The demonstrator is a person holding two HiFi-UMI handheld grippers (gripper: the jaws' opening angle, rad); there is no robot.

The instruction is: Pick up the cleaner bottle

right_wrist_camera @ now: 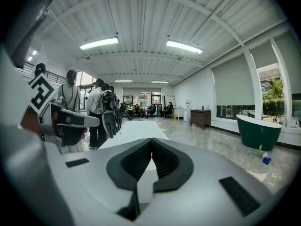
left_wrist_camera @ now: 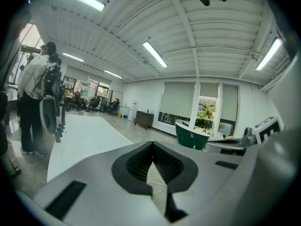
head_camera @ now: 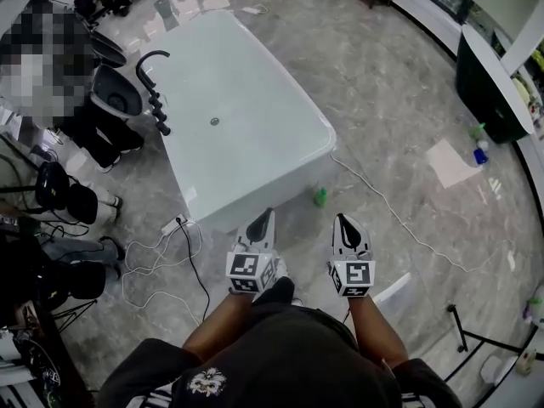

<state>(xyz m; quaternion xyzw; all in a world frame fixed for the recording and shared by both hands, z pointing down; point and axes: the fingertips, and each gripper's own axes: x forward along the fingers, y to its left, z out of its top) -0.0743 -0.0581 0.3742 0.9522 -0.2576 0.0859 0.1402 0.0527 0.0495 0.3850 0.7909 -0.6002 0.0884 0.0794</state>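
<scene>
A small green bottle (head_camera: 320, 196) stands on the grey floor at the near right corner of the white bathtub (head_camera: 255, 134). My left gripper (head_camera: 267, 216) (left_wrist_camera: 152, 144) hangs just before the tub's near wall, left of the bottle, jaws shut on nothing. My right gripper (head_camera: 340, 220) (right_wrist_camera: 152, 140) is a little nearer to me than the bottle and to its right, also shut and empty. Both point level toward the tub. A green bottle (head_camera: 478, 131) (right_wrist_camera: 259, 150) and a blue-capped bottle (head_camera: 481, 155) (right_wrist_camera: 266, 160) stand far right by a dark green tub (right_wrist_camera: 260, 131).
A black tap (head_camera: 153, 83) rises at the white tub's left rim. White and black cables (head_camera: 183, 245) lie on the floor at left, and a white cable (head_camera: 399, 219) runs off to the right. People stand at left beside chairs (head_camera: 110, 92). A white sheet (head_camera: 450, 161) lies near the far bottles.
</scene>
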